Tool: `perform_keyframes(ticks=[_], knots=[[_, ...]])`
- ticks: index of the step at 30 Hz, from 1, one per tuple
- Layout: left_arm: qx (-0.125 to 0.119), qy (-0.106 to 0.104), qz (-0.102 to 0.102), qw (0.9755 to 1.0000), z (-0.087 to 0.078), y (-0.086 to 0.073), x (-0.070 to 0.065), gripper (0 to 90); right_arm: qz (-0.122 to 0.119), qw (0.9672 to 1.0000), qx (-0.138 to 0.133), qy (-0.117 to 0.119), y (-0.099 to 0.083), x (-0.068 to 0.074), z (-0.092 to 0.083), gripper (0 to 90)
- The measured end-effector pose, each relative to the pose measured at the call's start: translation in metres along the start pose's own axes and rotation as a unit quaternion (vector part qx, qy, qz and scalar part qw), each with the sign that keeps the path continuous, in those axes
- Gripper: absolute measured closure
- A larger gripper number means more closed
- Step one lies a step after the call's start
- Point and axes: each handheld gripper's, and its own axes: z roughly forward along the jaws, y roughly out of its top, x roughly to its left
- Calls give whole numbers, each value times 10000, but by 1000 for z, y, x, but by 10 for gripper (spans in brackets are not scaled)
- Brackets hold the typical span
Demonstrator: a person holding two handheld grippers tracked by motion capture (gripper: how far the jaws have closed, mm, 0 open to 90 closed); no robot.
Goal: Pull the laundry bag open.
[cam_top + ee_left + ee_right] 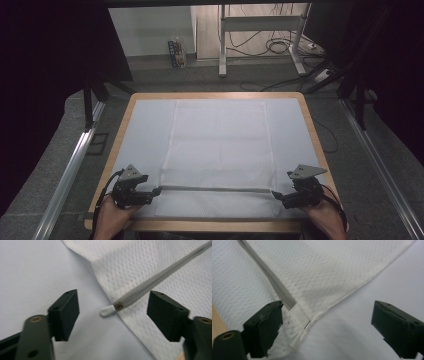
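Jaws stand apart on both grippers, the left gripper point(156, 191) at the zipper's point(215, 189) white pull point(107, 311), the right gripper point(278, 196) at its other end. The mesh bag point(220, 150) lies flat mid-table point(145, 115); it looks light and floppy, so I'd grip the stiffer zipper ends.

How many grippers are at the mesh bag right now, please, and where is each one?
2. The left gripper sits at the left end of the mesh laundry bag zipper, jaws open; the right gripper sits at the zipper's right end, jaws open.
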Motion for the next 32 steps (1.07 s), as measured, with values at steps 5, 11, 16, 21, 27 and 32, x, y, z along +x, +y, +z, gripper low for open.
perform_keyframes(ticks=[5,11,16,21,27,32], knots=[[-101,113,-95,9998,-2,3,4,100,11,9999,-113,-110,6,-4,1,59],[-98,356,-79,9993,-2,1,10,36,136,9994,-242,-217,5,-11,2,50],[-189,547,-46,9983,-2,-4,14,30,243,9990,-231,-286,0,-19,4,49],[-278,758,-134,9966,-1,-11,24,21,328,9984,-273,-379,-5,-26,4,49],[41,777,-429,9960,6,-18,33,15,318,9987,-26,-406,-10,-29,10,42],[106,795,-329,9962,9,-17,31,9,309,9986,16,-426,-10,-30,11,37]])
